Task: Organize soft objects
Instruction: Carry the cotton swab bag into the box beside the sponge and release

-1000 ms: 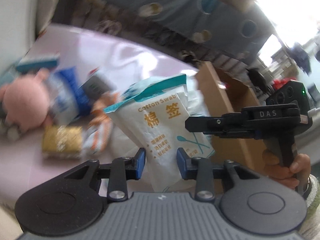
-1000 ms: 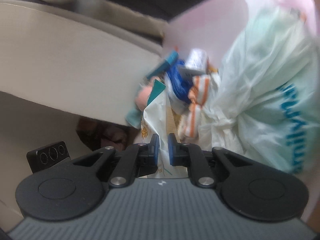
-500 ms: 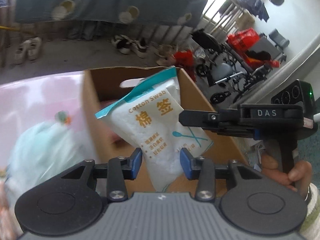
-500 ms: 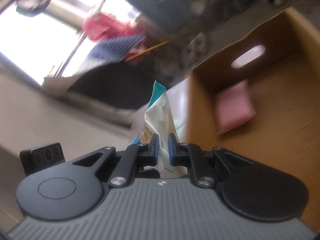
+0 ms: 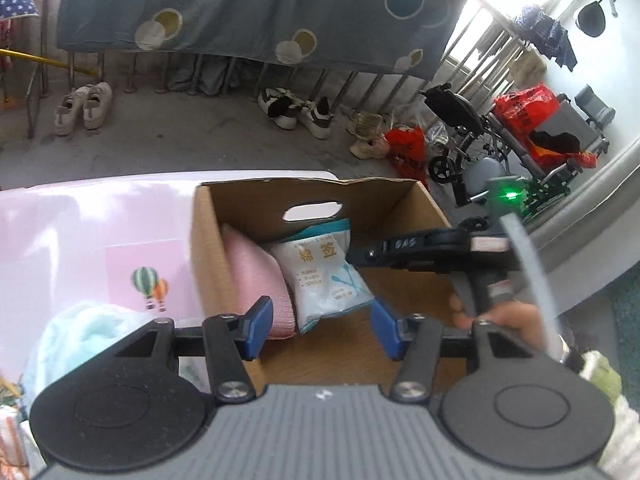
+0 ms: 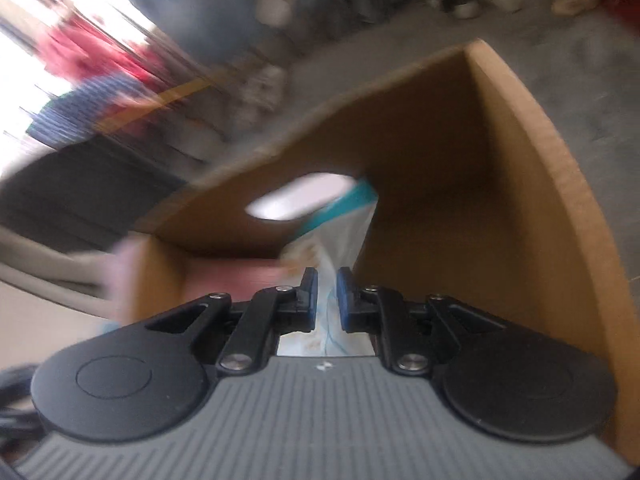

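A white cotton swab bag (image 5: 324, 276) with a teal top lies inside the cardboard box (image 5: 200, 240), leaning on a pink cushion (image 5: 252, 272). My left gripper (image 5: 320, 320) hovers over the box's near edge. Its jaws are opening, and nothing is pressed between them; the bag lies beyond and below the blue pads. My right gripper (image 5: 352, 254) reaches in from the right, held by a hand (image 5: 516, 320). In the right wrist view its pads (image 6: 310, 292) stand almost together on the bag (image 6: 344, 232), just starting to part, deep inside the box (image 6: 540, 160).
The box stands at the right end of a pink table top (image 5: 80, 220). A light blue fluffy item (image 5: 80, 340) lies at the left. Beyond the table are shoes (image 5: 84, 106), a wheelchair (image 5: 472, 128), red bags (image 5: 408, 148) and a hanging dotted cloth (image 5: 240, 8).
The bag went from above the table pile into the box. My left gripper let go of it and spread wide. My right gripper carried it down against the pink cushion.
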`<state>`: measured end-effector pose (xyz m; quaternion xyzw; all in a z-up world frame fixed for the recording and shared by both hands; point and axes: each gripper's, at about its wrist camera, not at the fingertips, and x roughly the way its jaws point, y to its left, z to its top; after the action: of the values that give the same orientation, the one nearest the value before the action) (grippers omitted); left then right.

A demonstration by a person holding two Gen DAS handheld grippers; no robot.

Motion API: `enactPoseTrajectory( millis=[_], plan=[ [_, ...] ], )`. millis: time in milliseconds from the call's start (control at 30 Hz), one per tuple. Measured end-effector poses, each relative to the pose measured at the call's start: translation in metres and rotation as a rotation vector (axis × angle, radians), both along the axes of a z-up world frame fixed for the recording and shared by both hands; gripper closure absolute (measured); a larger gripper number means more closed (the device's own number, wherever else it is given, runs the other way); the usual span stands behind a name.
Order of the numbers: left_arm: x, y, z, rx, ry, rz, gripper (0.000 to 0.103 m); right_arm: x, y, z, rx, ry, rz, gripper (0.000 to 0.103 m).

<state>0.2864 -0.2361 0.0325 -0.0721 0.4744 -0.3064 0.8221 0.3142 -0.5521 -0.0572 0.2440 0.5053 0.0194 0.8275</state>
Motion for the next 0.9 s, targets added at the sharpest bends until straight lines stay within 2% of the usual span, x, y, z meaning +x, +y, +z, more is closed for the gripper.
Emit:
enactPoseTrajectory(
  millis=[67, 167, 333, 400, 500, 533, 567, 667, 800, 900],
  plan=[
    [-0.005, 0.011, 0.004, -0.003, -0.013, 0.008, 0.048, 0.000, 0.003, -0.004, -0.024, 0.010, -0.009, 0.090],
    [-0.010, 0.023, 0.011, -0.012, -0.036, 0.020, 0.048, -0.004, 0.009, 0.006, -0.083, -0.034, -0.014, 0.089],
    [-0.020, 0.050, 0.016, -0.024, -0.071, 0.055, 0.045, -0.010, 0.022, 0.030, -0.029, -0.133, 0.001, 0.089],
    [-0.026, 0.059, 0.016, -0.014, -0.081, 0.075, 0.045, -0.005, 0.029, 0.019, -0.002, -0.109, 0.008, 0.089],
    [-0.033, 0.078, 0.015, -0.012, -0.080, 0.108, 0.045, -0.004, 0.038, -0.007, -0.028, 0.015, 0.008, 0.090],
    [-0.036, 0.084, 0.015, -0.013, -0.079, 0.117, 0.045, -0.005, 0.041, -0.007, -0.029, 0.004, 0.005, 0.094],
    [-0.038, 0.091, 0.016, -0.015, -0.078, 0.129, 0.045, -0.005, 0.044, -0.004, -0.044, 0.001, 0.006, 0.090],
    [-0.050, 0.115, 0.022, -0.010, -0.111, 0.169, 0.043, -0.014, 0.049, 0.021, -0.051, -0.052, 0.012, 0.089],
    [-0.074, 0.147, 0.026, 0.039, -0.186, 0.246, 0.040, -0.032, 0.053, 0.059, 0.040, -0.117, 0.010, 0.087],
    [-0.095, 0.176, 0.022, 0.088, -0.226, 0.319, 0.040, -0.047, 0.066, 0.086, 0.148, -0.148, 0.036, 0.082]
  ],
)
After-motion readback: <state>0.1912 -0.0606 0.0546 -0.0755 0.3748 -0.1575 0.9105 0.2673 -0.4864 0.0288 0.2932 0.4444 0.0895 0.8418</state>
